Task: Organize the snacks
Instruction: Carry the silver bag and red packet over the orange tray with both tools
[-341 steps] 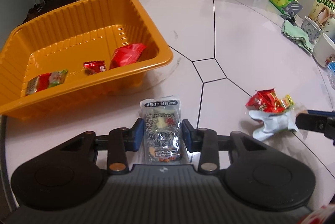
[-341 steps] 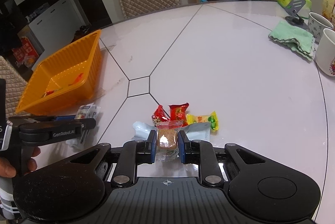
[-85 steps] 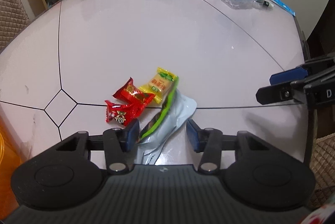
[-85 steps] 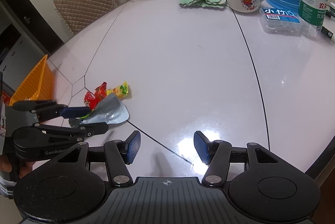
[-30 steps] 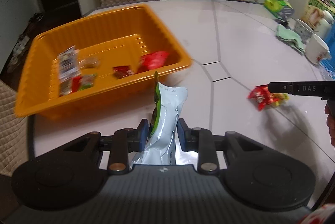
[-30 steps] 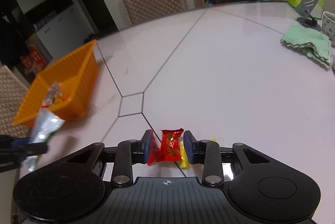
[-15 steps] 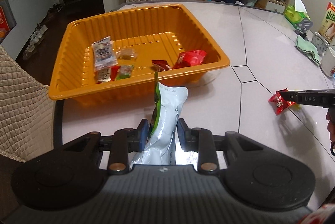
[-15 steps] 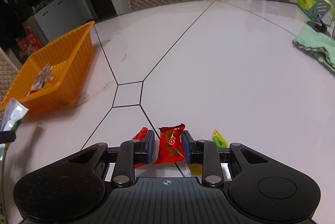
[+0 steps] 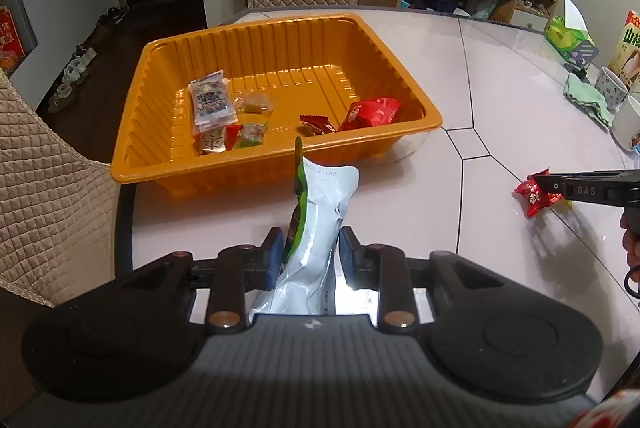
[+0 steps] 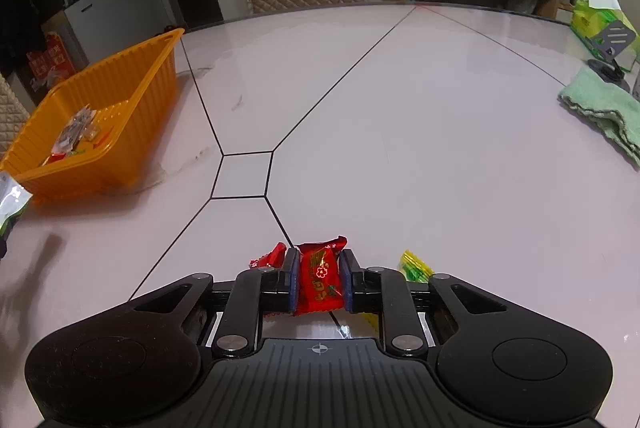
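My left gripper (image 9: 310, 252) is clamped on a tall silver foil pouch with a green edge (image 9: 318, 224), which stands upright between the blue pads, just short of the ribbed orange plastic tray (image 9: 276, 155) on the pale glossy table (image 9: 500, 99). Inside the tray I see a clear printed packet (image 9: 210, 101), a small clear packet with a brown piece (image 9: 256, 103), a red-and-green wrapper (image 9: 236, 137), a small dark red candy (image 9: 318, 125) and a larger red wrapper (image 9: 370, 112). My right gripper (image 10: 319, 284) has just been closing and its pads now press on a red wrapped candy with gold print (image 10: 320, 278). Another red candy (image 10: 270, 258) lies touching its left finger, and a yellow-green wrapper (image 10: 414, 264) lies just beside its right finger. A folded green cloth (image 10: 604, 109) lies well apart at the table's right.
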Demonstrator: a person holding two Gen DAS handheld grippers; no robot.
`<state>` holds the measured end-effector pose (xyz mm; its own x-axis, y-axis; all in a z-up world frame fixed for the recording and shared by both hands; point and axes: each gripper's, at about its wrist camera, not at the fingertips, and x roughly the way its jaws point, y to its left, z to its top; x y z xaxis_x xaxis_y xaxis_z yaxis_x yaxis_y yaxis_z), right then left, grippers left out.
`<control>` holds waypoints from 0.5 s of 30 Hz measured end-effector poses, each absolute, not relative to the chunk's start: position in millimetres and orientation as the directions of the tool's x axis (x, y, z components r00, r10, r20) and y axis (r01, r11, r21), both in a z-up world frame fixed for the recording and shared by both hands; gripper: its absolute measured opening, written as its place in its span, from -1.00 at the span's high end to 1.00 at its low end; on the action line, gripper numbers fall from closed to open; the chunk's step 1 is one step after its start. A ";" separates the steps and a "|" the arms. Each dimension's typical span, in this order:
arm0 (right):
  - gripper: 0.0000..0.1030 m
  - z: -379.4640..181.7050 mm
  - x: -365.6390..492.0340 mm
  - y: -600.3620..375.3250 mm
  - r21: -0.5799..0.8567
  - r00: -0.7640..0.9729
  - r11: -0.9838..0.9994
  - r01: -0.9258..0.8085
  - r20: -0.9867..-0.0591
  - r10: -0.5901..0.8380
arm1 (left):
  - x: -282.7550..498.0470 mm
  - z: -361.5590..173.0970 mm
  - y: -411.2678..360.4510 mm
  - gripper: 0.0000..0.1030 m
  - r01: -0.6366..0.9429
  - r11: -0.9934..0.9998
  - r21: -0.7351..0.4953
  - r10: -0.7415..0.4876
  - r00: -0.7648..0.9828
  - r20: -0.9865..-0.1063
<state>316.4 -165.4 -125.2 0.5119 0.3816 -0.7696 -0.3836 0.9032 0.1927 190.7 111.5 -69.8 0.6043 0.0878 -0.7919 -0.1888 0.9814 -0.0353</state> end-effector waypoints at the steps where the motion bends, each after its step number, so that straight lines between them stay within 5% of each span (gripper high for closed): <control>1: 0.60 -122.4 314.8 -166.9 0.198 0.517 0.903 -0.380 -0.764 0.385 | 188.9 -68.0 112.1 0.48 -0.191 0.981 -0.038 0.088 0.608 -0.789; 15: 0.60 -51.2 294.5 -152.6 0.362 0.519 0.828 -0.427 -0.652 0.553 | 181.1 -29.7 135.9 0.48 -0.240 0.965 -0.101 0.088 0.665 -0.741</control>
<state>294.5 -152.6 -51.2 0.5191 0.5526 -0.6521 -0.4272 0.8285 0.3620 181.1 135.9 -29.7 0.6653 0.0875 -0.7414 -0.2400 0.9655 -0.1014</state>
